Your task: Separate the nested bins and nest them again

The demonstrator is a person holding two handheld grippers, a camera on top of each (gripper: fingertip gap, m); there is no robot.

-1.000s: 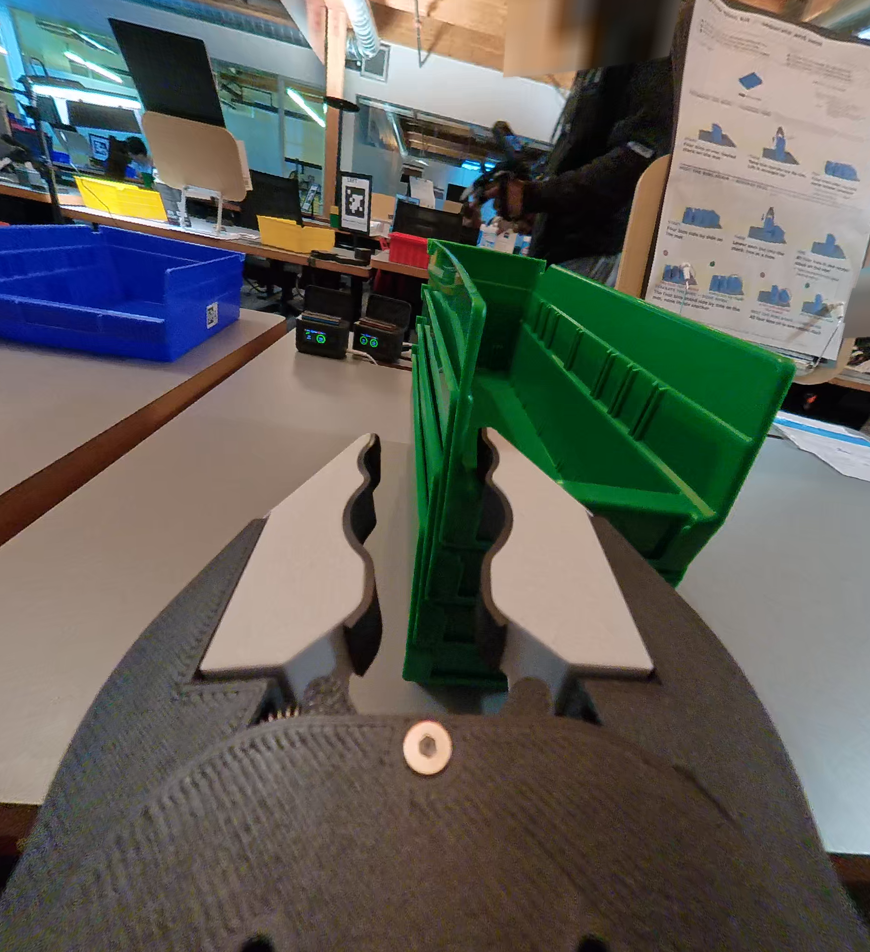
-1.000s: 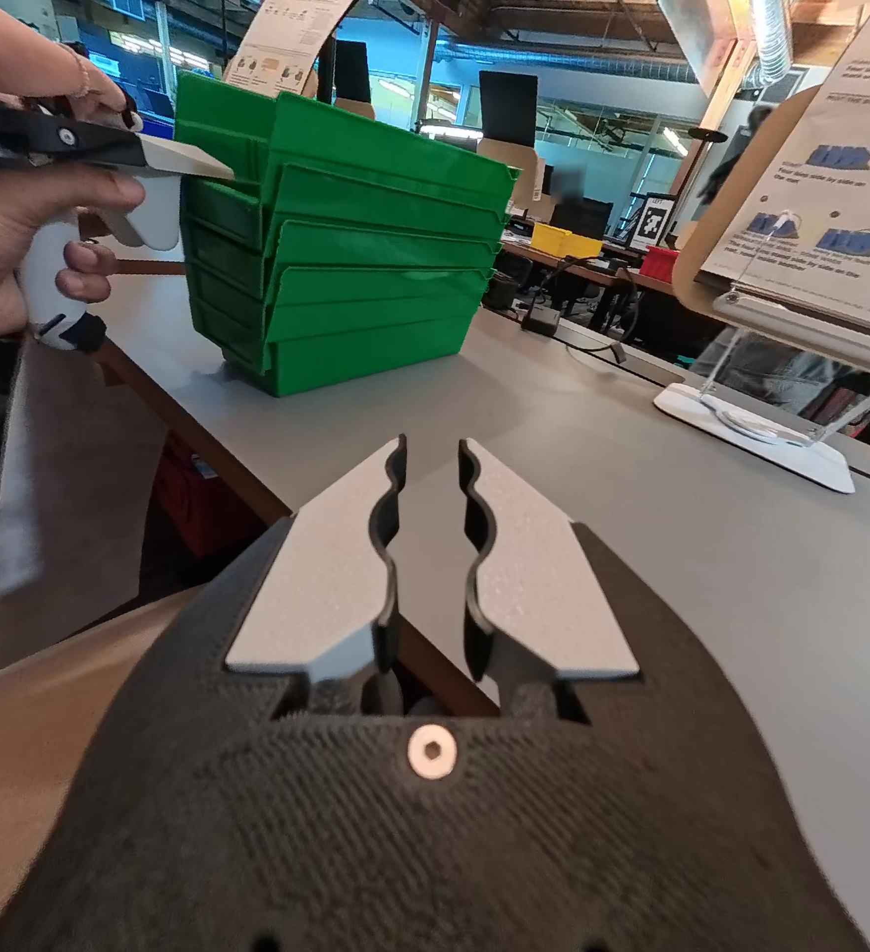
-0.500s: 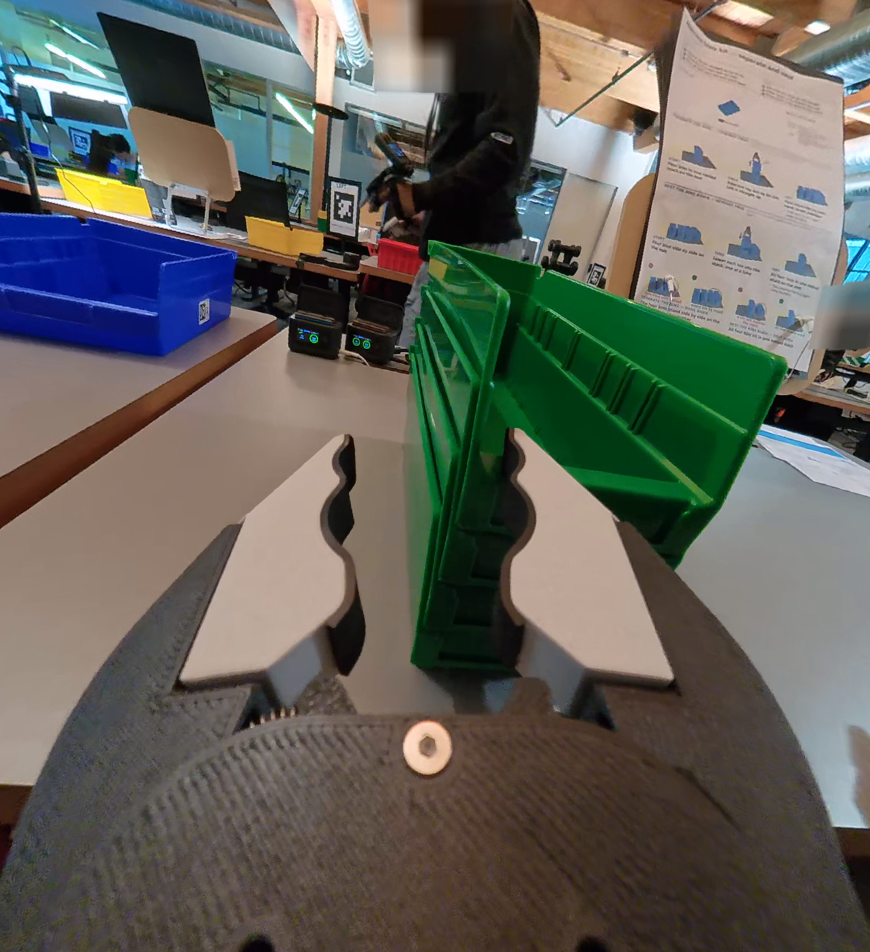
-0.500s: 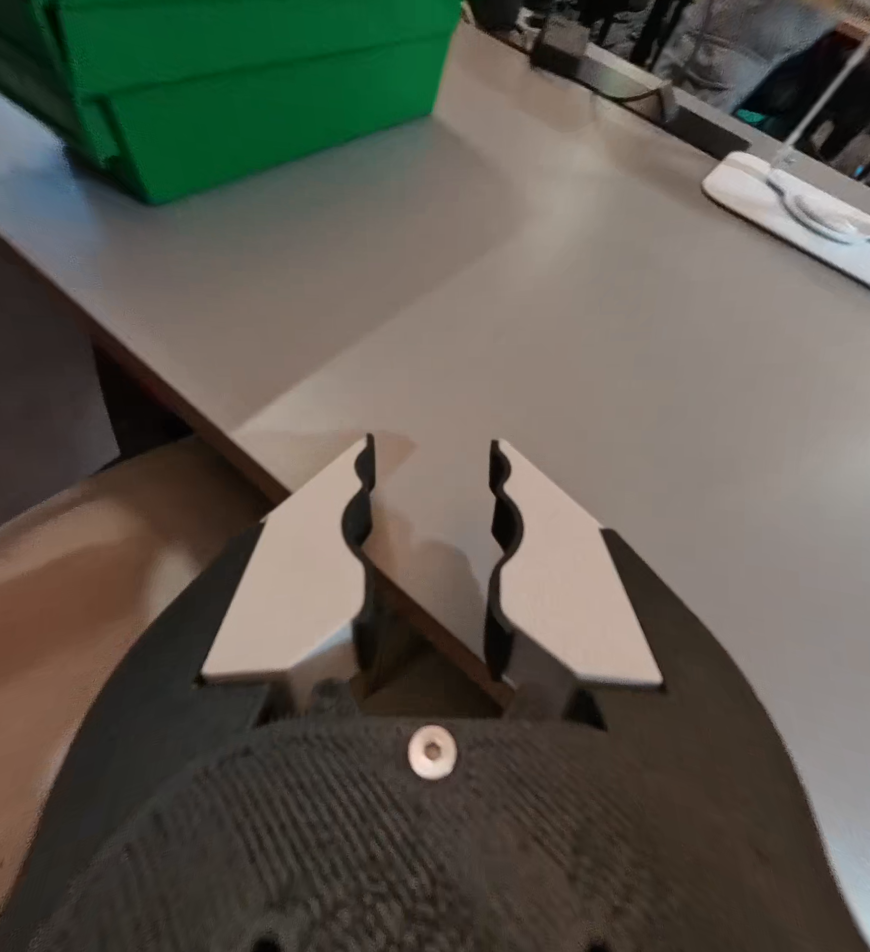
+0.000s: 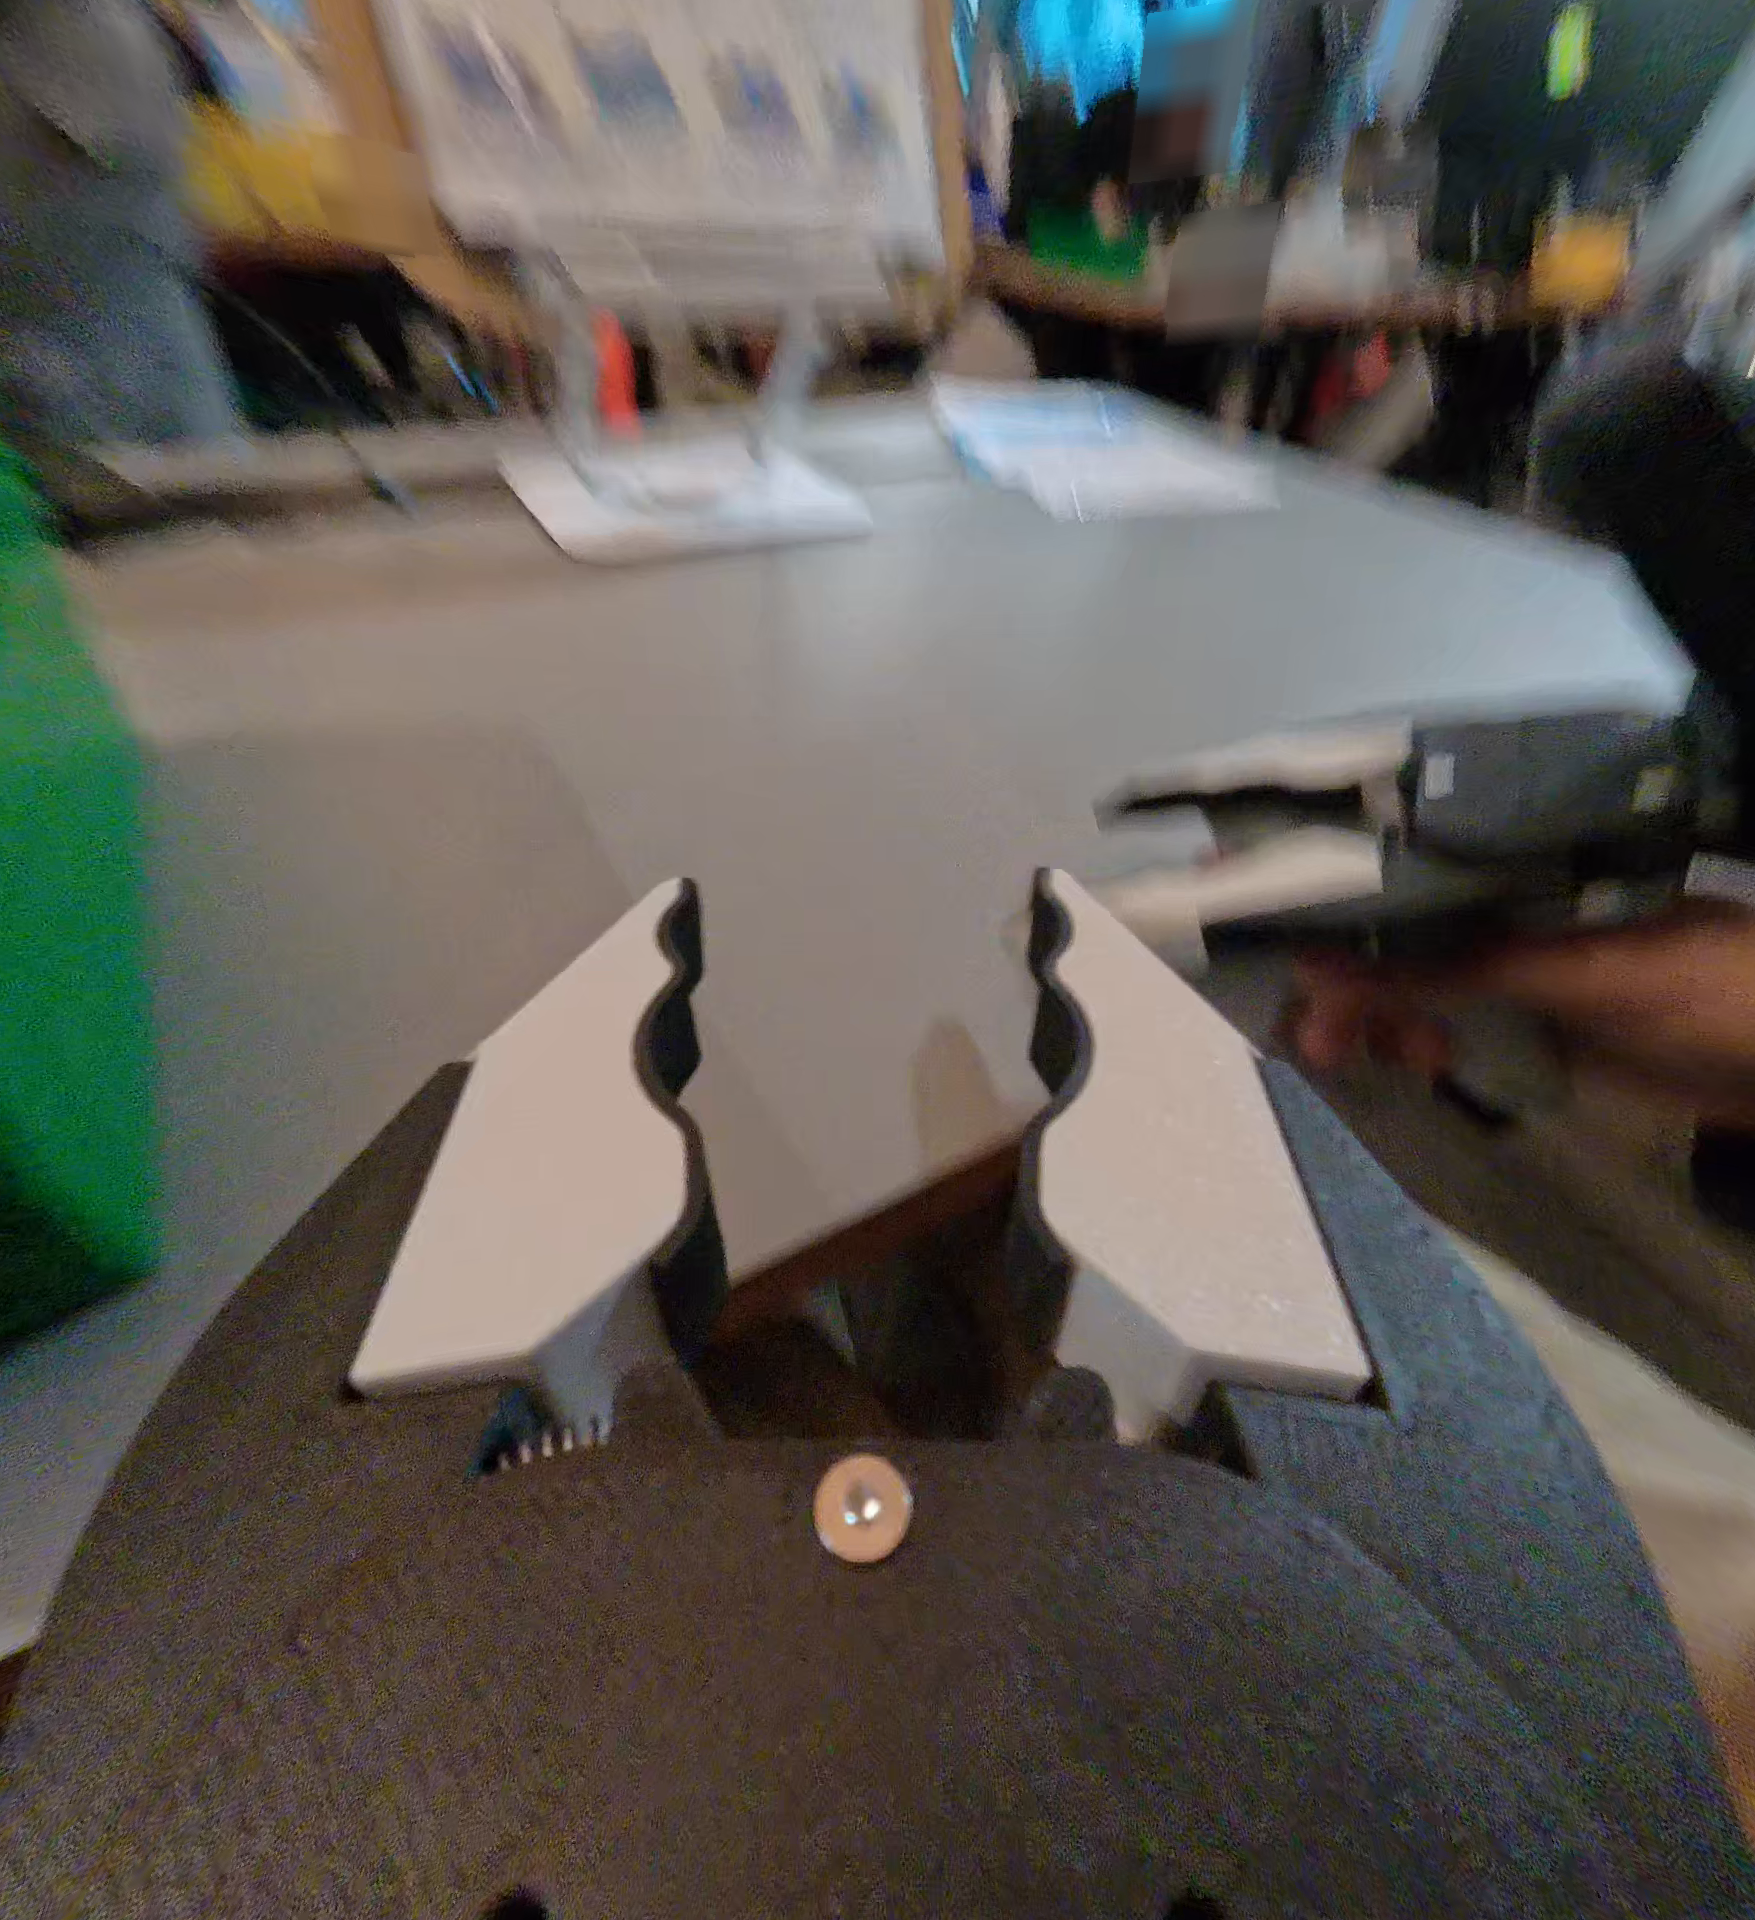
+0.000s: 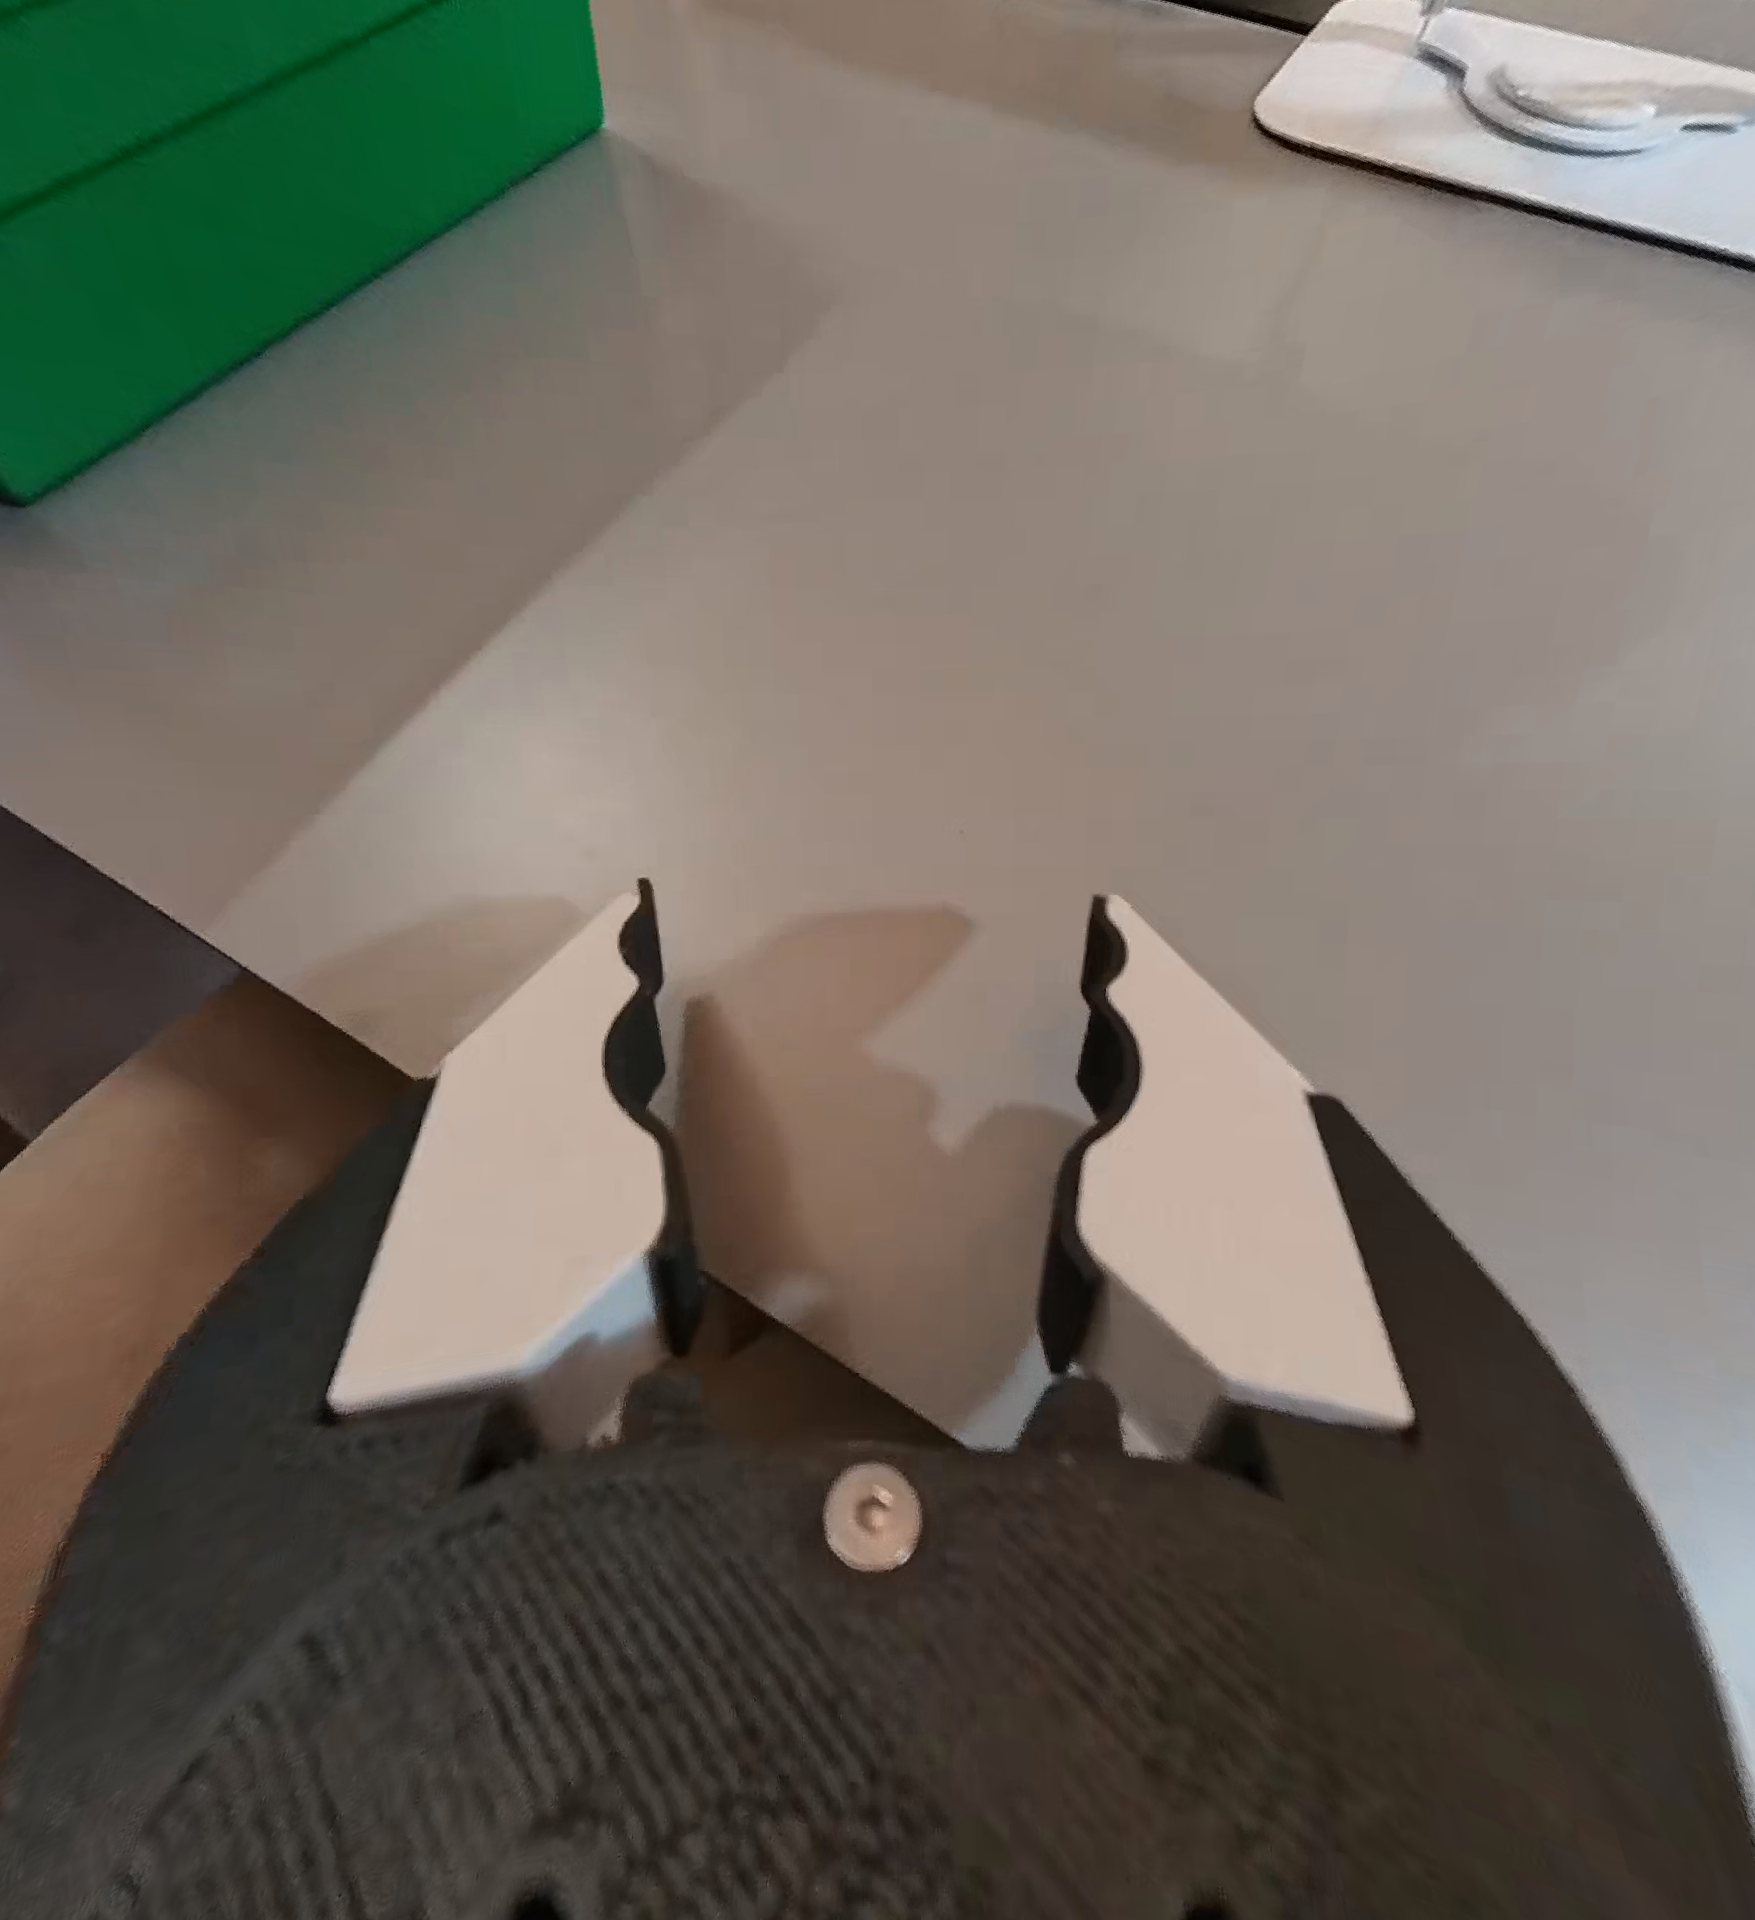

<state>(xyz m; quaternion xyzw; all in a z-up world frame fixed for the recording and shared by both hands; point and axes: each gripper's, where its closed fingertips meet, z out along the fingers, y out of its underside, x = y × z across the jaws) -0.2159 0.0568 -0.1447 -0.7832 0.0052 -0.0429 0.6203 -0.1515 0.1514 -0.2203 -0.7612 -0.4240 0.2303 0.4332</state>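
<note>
- Green plastic nested bins (image 6: 229,208) sit at the far left on the grey laminate tabletop (image 6: 1060,623). In the right wrist view at least two stepped green walls show, one inside the other; in the left wrist view they are only a green blur at the left edge.
- Progress, as I judge it: the visible walls look nested and neither tool touches them. Whether this is before separation or after re-nesting cannot be told from here.
- Left gripper (image 5: 862,894): grey fingers spread apart, nothing between them, over the table's near edge and aimed away from the bins. View heavily motion-blurred.
- Right gripper (image 6: 868,904): fingers spread wide, empty, low over the near edge, well apart from the bins.
- Further right: a white flat base with a clear stand (image 6: 1579,125) at the far side of the table, off any path to the bins.
- Nothing stands between either gripper and the bins.
</note>
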